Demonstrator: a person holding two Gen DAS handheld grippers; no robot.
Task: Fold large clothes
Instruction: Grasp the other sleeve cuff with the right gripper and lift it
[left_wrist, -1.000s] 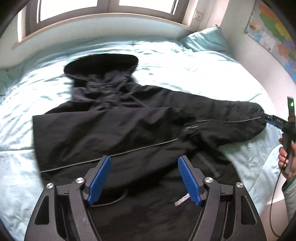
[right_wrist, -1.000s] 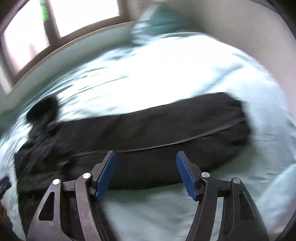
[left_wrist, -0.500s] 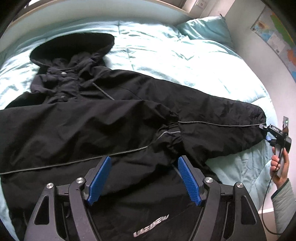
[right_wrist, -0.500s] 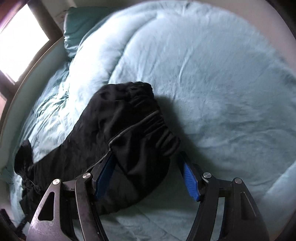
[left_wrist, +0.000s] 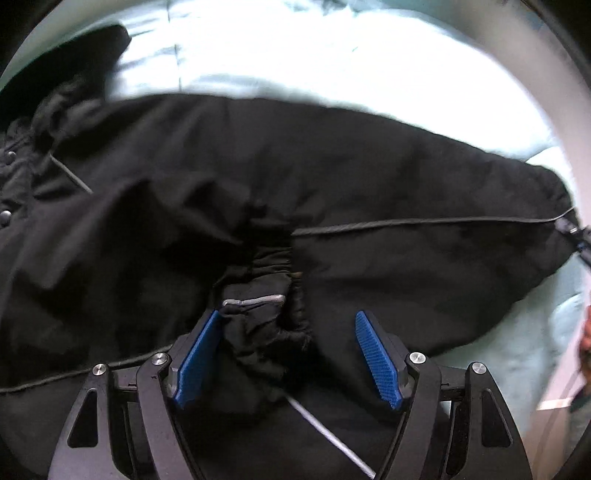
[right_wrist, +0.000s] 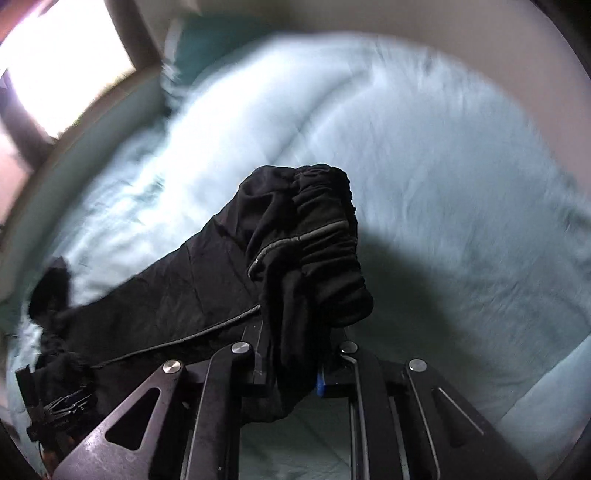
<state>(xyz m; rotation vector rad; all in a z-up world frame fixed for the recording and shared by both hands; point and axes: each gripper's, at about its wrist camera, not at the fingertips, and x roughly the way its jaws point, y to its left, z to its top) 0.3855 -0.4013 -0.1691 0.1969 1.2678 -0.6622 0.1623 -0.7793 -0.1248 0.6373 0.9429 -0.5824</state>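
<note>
On the pale blue bedding (right_wrist: 443, 155) lies the black coat (left_wrist: 332, 177), spread out. At its far sleeve cuff (right_wrist: 317, 236) the right gripper (right_wrist: 295, 369) has just closed its jaws — they pinch the gathered fabric. Over the coat's middle, the left gripper (left_wrist: 288, 354) hangs with fingers spread — a bunched cuff (left_wrist: 266, 314) lies between them, unpressed.

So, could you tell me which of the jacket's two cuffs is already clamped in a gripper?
The far cuff: the right gripper is shut on it. The other cuff lies loose between the left gripper's open jaws.
</note>
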